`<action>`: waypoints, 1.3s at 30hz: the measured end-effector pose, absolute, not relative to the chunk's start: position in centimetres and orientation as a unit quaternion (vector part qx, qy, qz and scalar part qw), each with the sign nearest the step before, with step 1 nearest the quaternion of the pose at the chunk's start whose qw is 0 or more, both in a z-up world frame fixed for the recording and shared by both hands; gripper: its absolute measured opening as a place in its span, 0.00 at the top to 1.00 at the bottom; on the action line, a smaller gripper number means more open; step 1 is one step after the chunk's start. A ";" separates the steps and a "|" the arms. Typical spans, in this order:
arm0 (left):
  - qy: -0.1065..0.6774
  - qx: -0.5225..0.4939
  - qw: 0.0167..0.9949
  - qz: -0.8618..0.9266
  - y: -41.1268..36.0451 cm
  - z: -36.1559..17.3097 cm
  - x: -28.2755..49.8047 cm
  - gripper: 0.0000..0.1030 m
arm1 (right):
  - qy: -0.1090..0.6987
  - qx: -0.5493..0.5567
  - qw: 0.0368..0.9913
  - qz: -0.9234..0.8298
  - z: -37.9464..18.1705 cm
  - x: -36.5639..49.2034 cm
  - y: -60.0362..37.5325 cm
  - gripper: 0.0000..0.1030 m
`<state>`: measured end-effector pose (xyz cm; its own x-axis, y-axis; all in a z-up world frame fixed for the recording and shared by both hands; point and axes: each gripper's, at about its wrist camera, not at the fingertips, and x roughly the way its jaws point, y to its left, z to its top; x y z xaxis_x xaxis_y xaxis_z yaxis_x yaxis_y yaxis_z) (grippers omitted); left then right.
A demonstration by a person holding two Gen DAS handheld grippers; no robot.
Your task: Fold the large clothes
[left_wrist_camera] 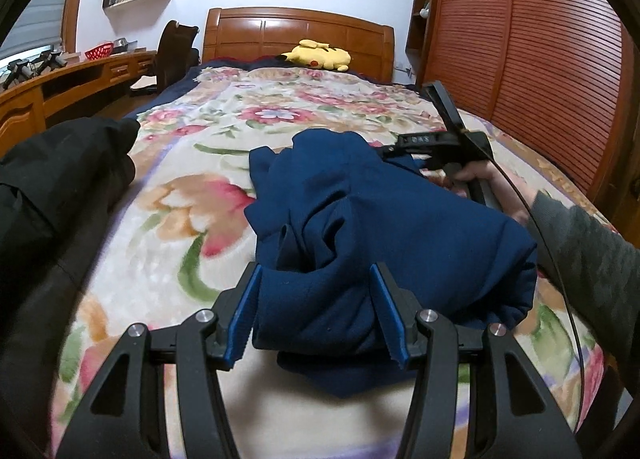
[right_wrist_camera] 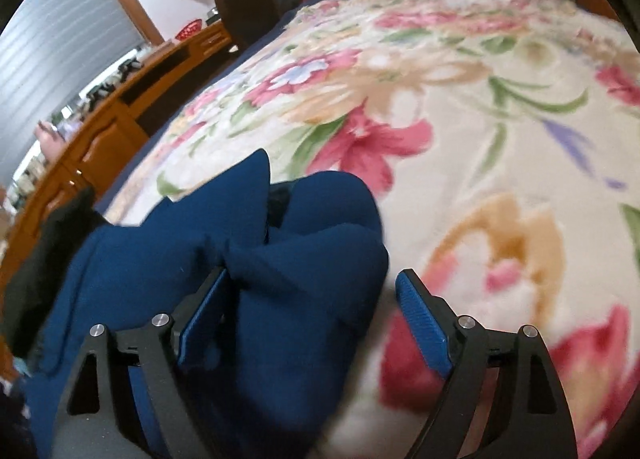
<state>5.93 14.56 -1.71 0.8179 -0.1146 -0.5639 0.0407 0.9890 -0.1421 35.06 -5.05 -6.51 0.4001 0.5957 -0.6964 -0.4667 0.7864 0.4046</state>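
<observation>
A navy blue garment [left_wrist_camera: 360, 219] lies bunched on the floral blanket [left_wrist_camera: 192, 163] of the bed. My left gripper [left_wrist_camera: 318, 279] is open, its blue pads on either side of the garment's near bulge. My right gripper [right_wrist_camera: 316, 287] is open, with a fold of the same garment [right_wrist_camera: 280, 259] between its pads, nearer the left one. In the left wrist view the right gripper's black body [left_wrist_camera: 448, 143] sits at the garment's far right edge, held by a hand [left_wrist_camera: 488, 183].
A black garment [left_wrist_camera: 52, 187] lies at the bed's left edge. A yellow plush toy [left_wrist_camera: 316, 55] rests by the wooden headboard [left_wrist_camera: 296, 35]. A wooden desk [left_wrist_camera: 60, 87] and dark chair [left_wrist_camera: 172, 55] stand left. A slatted wardrobe [left_wrist_camera: 520, 59] is on the right.
</observation>
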 end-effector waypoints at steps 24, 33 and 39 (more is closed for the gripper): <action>0.316 -0.030 0.948 0.005 13.6 -1.4 2.5 0.66 | 0.429 0.014 0.837 0.340 -5.7 32.9 -4.0 0.22; 0.344 -0.041 0.938 0.030 12.7 -1.6 1.0 0.54 | 0.444 0.021 0.825 0.349 -6.3 33.1 -3.6 0.22; 0.355 -0.036 0.934 0.028 11.5 -1.8 0.9 0.53 | 0.446 0.024 0.824 0.350 -6.3 33.1 -3.7 0.22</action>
<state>0.87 11.54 -1.77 0.7461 0.0257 -0.6653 -0.0774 0.9958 -0.0483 33.08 -3.66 -6.30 0.3578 0.5970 -0.7180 -0.5547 0.7545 0.3508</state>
